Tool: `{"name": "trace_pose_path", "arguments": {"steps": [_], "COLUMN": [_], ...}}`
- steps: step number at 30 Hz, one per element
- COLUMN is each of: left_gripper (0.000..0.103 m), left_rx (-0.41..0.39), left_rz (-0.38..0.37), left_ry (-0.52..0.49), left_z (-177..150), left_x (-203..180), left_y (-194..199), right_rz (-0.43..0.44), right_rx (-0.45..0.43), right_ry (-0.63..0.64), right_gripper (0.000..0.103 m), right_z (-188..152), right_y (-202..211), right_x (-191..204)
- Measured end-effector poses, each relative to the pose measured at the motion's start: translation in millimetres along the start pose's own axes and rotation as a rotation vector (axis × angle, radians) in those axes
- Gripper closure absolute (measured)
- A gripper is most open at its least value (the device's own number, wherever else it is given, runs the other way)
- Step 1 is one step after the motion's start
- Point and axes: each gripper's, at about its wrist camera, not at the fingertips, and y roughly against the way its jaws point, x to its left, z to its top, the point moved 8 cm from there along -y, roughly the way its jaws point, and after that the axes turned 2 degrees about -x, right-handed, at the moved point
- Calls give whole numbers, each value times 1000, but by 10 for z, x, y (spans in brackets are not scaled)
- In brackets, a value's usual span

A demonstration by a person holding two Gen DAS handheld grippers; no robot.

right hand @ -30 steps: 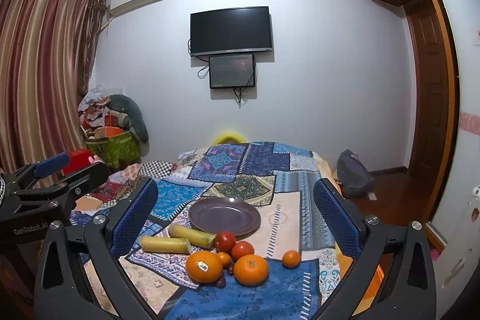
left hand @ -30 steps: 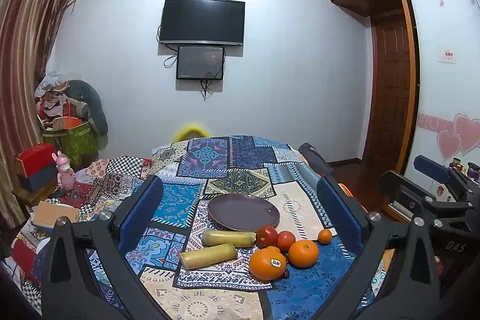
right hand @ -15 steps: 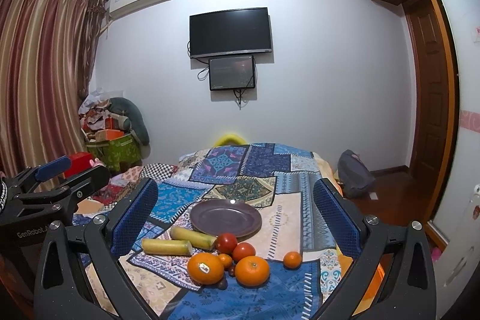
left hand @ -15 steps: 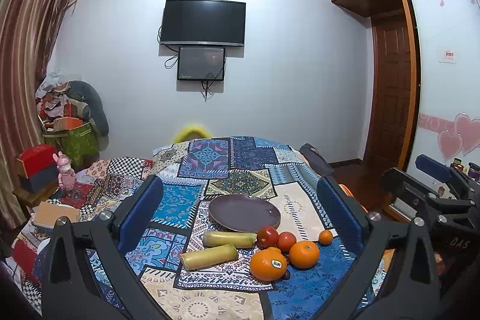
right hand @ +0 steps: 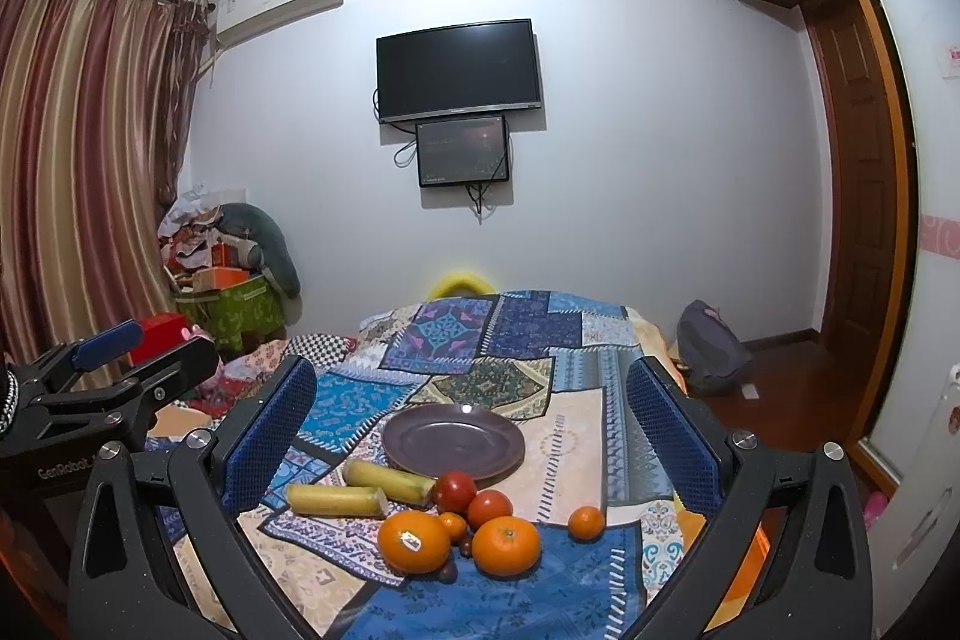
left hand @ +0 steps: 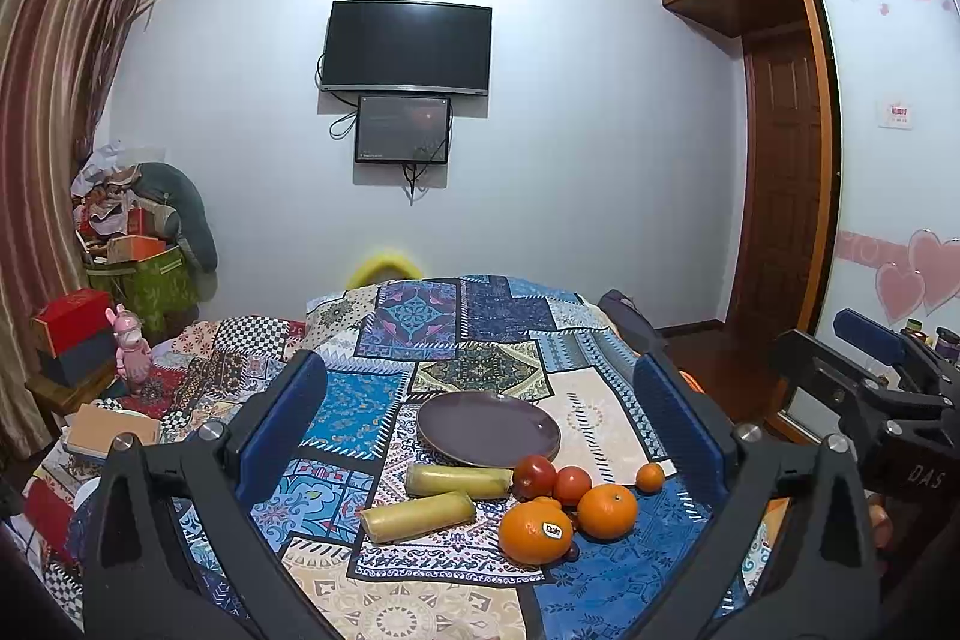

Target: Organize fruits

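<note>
On the patchwork cloth (left hand: 384, 400) we see a round, shallow, dark purple plate (left hand: 487, 427), glossy, nothing on it. Just in front of it sit the fruits in a loose cluster. Two yellow cylinders (left hand: 420, 511), smooth and maybe plastic-wrapped, lie side by side; we can't tell what they are. Two red tomatoes (left hand: 534, 476) touch each other just beside the plate's near rim. A big orange (left hand: 536, 531) with a sticker sits nearest us, dimpled skin, next to a second orange (left hand: 607, 511). A small tangerine (left hand: 650, 477) sits slightly apart to the right. In the right wrist view another small tangerine (right hand: 453, 526) is wedged between the oranges and tomatoes, with tiny dark round fruits (right hand: 465, 541) beside it.

Our left gripper (left hand: 480, 424) is wide apart, holding nothing, above the near table edge; its ribbed blue pads (left hand: 282, 424) frame the plate and fruit. Our right gripper (right hand: 471, 430) is wide too, also holding nothing, blue textured pads (right hand: 672, 442) either side of the same cluster. Both hang well short of the fruit.

Behind, a black TV (left hand: 408, 46) on the white wall, striped curtains (right hand: 78, 160) at left.
</note>
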Motion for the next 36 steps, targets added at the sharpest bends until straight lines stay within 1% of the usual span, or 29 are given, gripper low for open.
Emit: {"name": "trace_pose_path", "arguments": {"steps": [20, 25, 27, 28, 29, 30, 31, 34, 35, 36], "left_gripper": [0, 0, 3, 6, 7, 12, 14, 15, 16, 17], "left_rx": [13, 26, 42, 53, 64, 81, 93, 135, 149, 170], "left_rz": [-8, 6, 2, -2, -7, -14, -18, -23, -31, -44], "left_ry": [-6, -14, -14, -12, -11, -10, -12, -13, -10, -4], "left_z": [-17, -76, -112, -138, -164, -201, -229, -335, -366, -415], "left_x": [-13, -10, -21, -24, -32, -43, -50, -70, -76, -92], "left_y": [-28, -103, -151, -178, -206, -245, -275, -398, -431, -485], "right_rz": [18, 33, 36, 36, 34, 33, 31, 30, 30, 28], "right_rx": [13, 47, 76, 85, 100, 113, 122, 171, 188, 206], "right_ry": [-6, -12, -20, -24, -29, -31, -33, -39, -40, -40], "right_gripper": [0, 0, 0, 0, 3, 4, 8, 15, 19, 20], "right_z": [-46, -133, -203, -225, -269, -305, -335, -456, -498, -541], "right_y": [-52, -132, -190, -207, -241, -269, -288, -380, -413, -446], "right_x": [-35, -72, -105, -120, -148, -172, -193, -255, -275, -297]}}
